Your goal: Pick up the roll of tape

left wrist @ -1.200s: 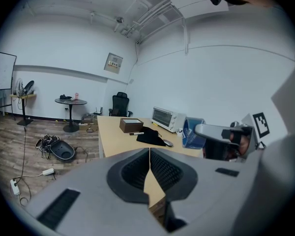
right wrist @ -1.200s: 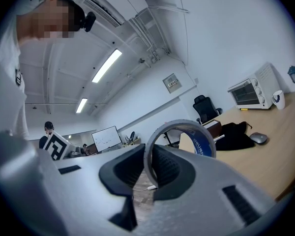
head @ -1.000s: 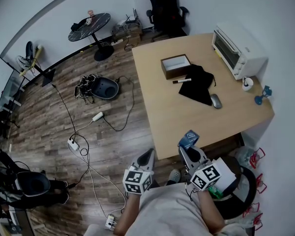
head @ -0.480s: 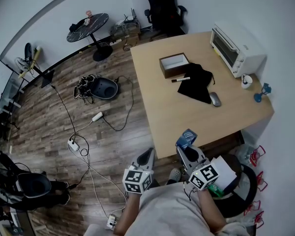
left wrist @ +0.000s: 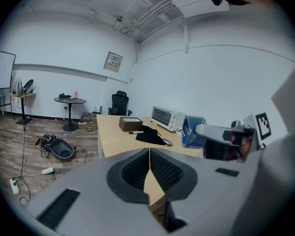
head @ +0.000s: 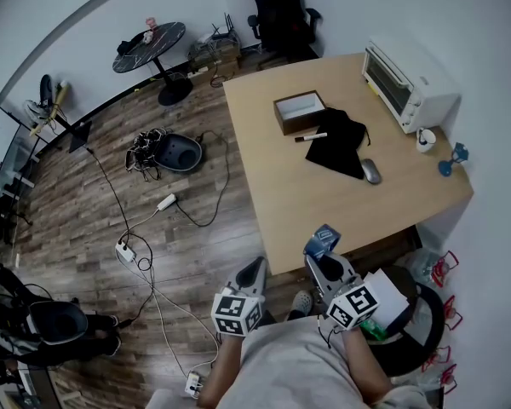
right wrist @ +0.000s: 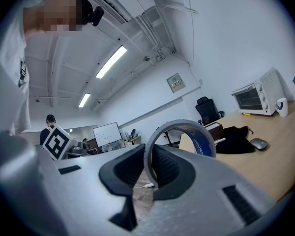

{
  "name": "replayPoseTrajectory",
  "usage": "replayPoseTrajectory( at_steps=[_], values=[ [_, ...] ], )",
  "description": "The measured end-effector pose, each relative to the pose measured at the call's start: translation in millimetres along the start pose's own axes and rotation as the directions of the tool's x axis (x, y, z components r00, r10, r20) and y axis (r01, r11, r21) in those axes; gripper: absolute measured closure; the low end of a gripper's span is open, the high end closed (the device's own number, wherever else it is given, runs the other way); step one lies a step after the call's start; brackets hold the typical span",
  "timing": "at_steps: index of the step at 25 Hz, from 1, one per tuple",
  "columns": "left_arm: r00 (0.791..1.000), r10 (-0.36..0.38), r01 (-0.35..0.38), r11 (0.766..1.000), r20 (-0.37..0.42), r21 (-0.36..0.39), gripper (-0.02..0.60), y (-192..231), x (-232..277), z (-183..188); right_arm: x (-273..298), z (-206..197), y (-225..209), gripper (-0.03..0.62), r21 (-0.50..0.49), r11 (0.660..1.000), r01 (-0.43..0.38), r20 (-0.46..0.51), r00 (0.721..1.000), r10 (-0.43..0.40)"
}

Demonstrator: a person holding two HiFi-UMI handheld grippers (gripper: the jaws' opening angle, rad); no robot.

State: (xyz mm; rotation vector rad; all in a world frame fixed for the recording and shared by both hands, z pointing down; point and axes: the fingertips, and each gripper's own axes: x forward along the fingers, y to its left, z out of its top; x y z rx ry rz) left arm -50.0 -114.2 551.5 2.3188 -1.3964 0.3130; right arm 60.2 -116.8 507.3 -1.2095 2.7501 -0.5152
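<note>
The right gripper (head: 323, 260) pinches the wall of the roll of tape (head: 325, 239), holding it up by the near edge of the table (head: 315, 201), the left gripper (head: 254, 273) is closed and empty, so I think the lift is done and next it just needs a steady grip.

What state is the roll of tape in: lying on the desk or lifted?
Lifted: the right gripper clamps the roll of tape, clear of the desk.

Left gripper (left wrist: 149, 154): fingers pressed together, nothing between them. Beyond, wooden table (left wrist: 112, 137) carrying brown box (left wrist: 131, 124), black cloth (left wrist: 150, 135), mouse (left wrist: 167, 142) and white toaster oven (left wrist: 165, 116) (far right corner). At right, blue roll of tape (left wrist: 191, 132) pinched in right gripper (left wrist: 201, 131).
</note>
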Motion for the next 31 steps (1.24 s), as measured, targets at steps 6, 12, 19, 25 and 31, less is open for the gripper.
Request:
replayPoseTrajectory(
  at_steps=[6,12,19,25,31],
  values=[
    [1.000,-0.008,0.008,1.000,-0.002,0.001,0.576,-2.7,0.8,0.1,-1.2,1.1,-0.7,0.548,0.005,1.000,0.000,0.009,1.000,0.000],
    [1.000,-0.002,0.002,1.000,0.000,0.000,0.575,-0.3,-2.6,-3.0,-0.4,-0.9,3.2,0.549,0.000,1.000,-0.008,0.005,1.000,0.008],
    [1.000,0.004,-0.004,1.000,0.002,-0.007,0.576,0.8,-5.1,-3.8,1.0,-0.8,4.9,0.549,0.003,1.000,-0.011,-0.002,1.000,0.011],
    [1.000,0.011,-0.011,1.000,0.003,-0.008,0.577,0.0,-4.2,-3.6,2.8,-3.3,5.0,0.549,-0.009,1.000,-0.022,-0.016,1.000,0.021],
    [1.000,0.016,-0.016,1.000,0.005,-0.008,0.575,-0.4,-4.9,0.4,4.2,0.4,5.6,0.549,-0.014,1.000,-0.026,-0.020,0.999,0.026]
  ],
)
